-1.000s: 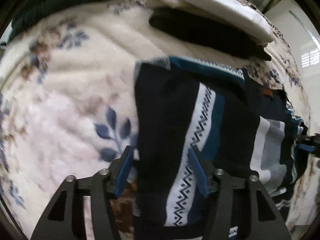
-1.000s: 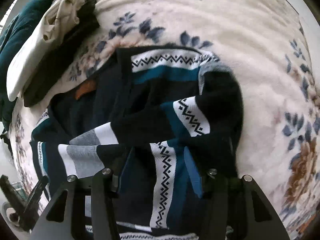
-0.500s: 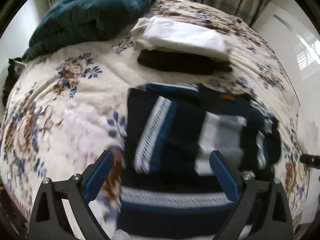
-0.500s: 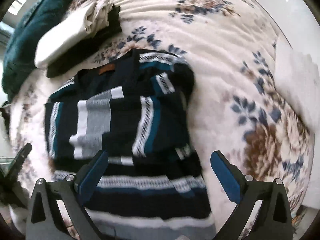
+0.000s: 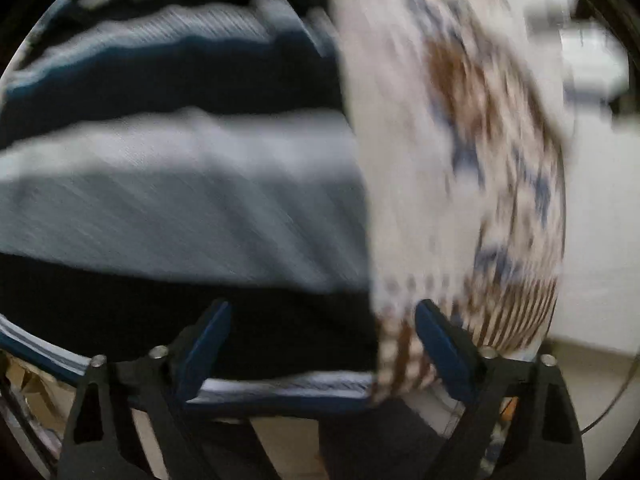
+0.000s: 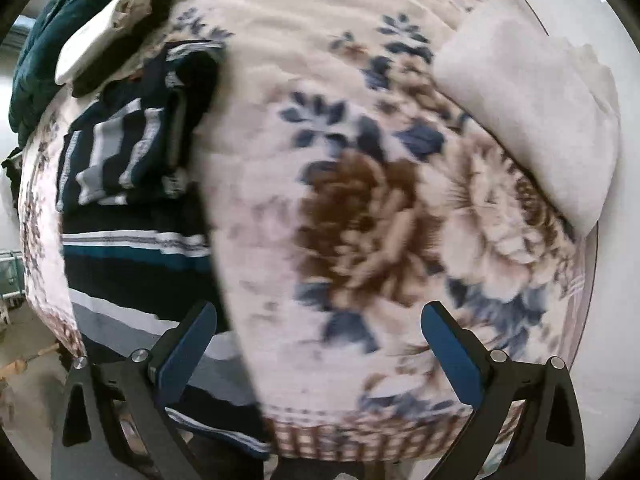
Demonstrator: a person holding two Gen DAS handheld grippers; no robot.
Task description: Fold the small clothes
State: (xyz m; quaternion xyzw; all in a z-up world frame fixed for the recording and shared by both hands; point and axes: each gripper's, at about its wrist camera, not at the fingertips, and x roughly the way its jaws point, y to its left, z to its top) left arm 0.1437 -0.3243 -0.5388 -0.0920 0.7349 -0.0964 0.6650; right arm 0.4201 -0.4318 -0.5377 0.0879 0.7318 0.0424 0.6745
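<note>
Both claws have let go of the striped sweater [image 6: 132,152] and pulled toward the bed's near edge. Right claw [image 6: 320,344] gapes wide and empty over the floral blanket [image 6: 360,208]; left claw [image 5: 322,340], empty too, is narrowing slightly above the sweater's hem.

Knitted striped sweater [image 6: 120,152] lies on a plush, fuzzy floral blanket [image 6: 360,216].

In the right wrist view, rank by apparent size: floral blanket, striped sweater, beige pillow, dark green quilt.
1. floral blanket, fills most of the frame.
2. striped sweater.
3. beige pillow, though nearness makes this uncertain.
4. dark green quilt, far off and cut by the edge, so its true size is unsure.
</note>
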